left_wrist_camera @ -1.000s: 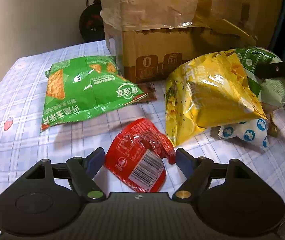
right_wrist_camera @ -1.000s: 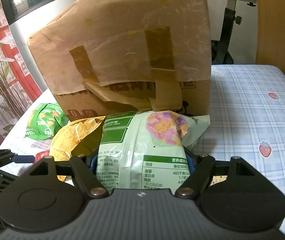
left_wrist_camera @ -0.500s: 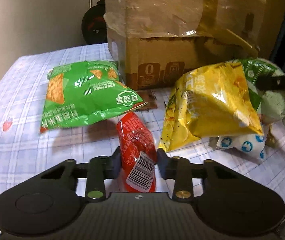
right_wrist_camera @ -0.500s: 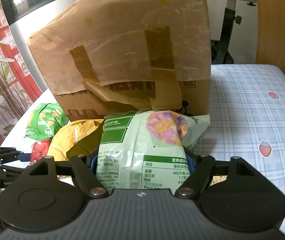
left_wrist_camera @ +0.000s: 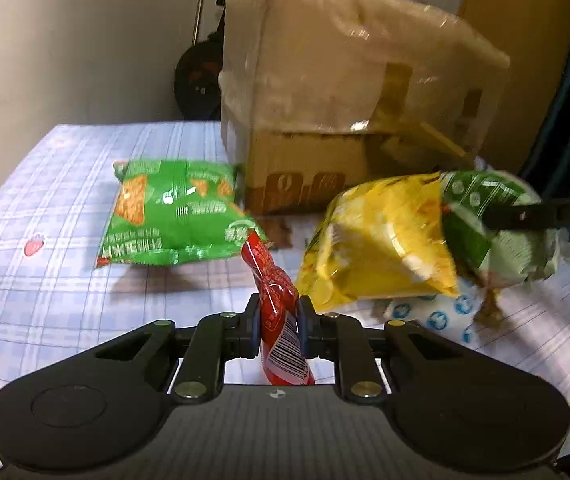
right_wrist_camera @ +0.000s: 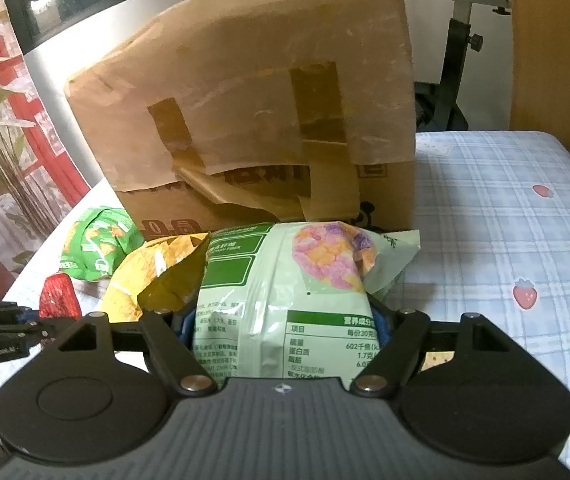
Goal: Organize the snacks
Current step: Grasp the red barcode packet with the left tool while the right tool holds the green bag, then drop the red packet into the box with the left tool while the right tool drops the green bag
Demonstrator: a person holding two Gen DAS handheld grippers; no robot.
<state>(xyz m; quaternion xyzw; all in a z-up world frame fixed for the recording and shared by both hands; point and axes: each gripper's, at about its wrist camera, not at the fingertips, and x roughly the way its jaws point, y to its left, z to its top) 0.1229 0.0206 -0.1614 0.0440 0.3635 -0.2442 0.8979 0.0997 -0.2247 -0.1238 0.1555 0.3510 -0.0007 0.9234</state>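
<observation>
My left gripper [left_wrist_camera: 279,316] is shut on a small red snack packet [left_wrist_camera: 275,300] and holds it upright above the table. The packet also shows in the right wrist view [right_wrist_camera: 59,296]. My right gripper [right_wrist_camera: 285,320] is shut on a pale green snack bag [right_wrist_camera: 285,300], which shows at the right in the left wrist view [left_wrist_camera: 497,224]. A yellow chip bag [left_wrist_camera: 381,240] leans against it. A green corn-chip bag [left_wrist_camera: 173,216] lies flat at the left. A taped cardboard box [right_wrist_camera: 269,120] stands behind the bags.
A white packet with blue prints [left_wrist_camera: 433,316] lies under the yellow bag. The checked tablecloth [right_wrist_camera: 505,220] covers the table. A wall [left_wrist_camera: 65,40] is behind at left, and an exercise bike [right_wrist_camera: 457,60] stands behind the box.
My left gripper closed on the red packet and lifted it off the cloth, turning it upright. My right gripper stayed still with the pale green bag.
</observation>
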